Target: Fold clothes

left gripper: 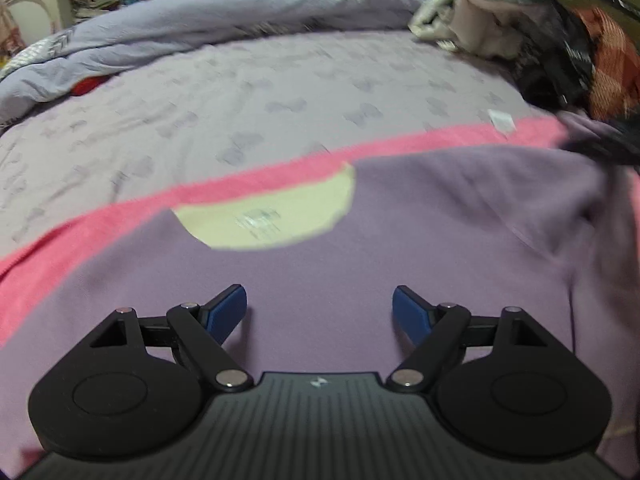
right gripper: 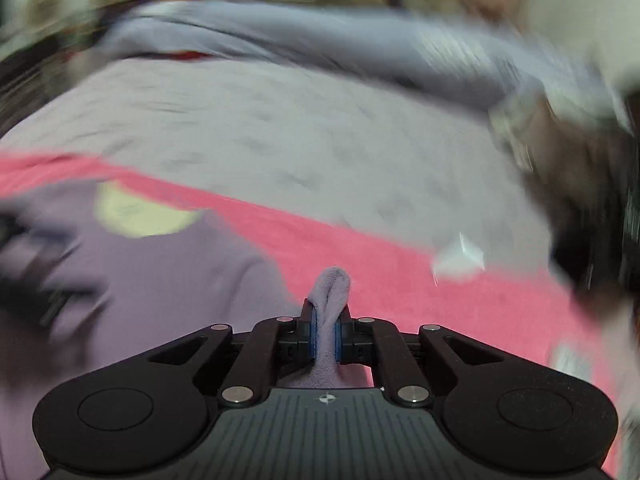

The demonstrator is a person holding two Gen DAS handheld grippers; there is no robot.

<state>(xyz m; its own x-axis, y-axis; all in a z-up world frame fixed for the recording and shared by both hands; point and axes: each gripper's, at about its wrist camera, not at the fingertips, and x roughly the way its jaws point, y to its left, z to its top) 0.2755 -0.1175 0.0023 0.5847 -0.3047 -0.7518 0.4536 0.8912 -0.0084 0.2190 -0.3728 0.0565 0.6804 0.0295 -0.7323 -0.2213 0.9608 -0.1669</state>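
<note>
Two grippers work the purple shirt lying on the pink towel: right gripper pinching a fold should carry it across smoothly while the left gripper, jaws spread, steadies the body.

Left wrist view. The left gripper fills the lower frame, its blue pads spread wide with nothing between them, above a lilac garment. The garment's neckline shows a pale yellow lining at centre. A pink cloth runs beneath it as a diagonal band. Beyond lies a patterned grey bedsheet; a rumpled quilt crosses the top, and a heap of clothes occupies the upper right.
</note>
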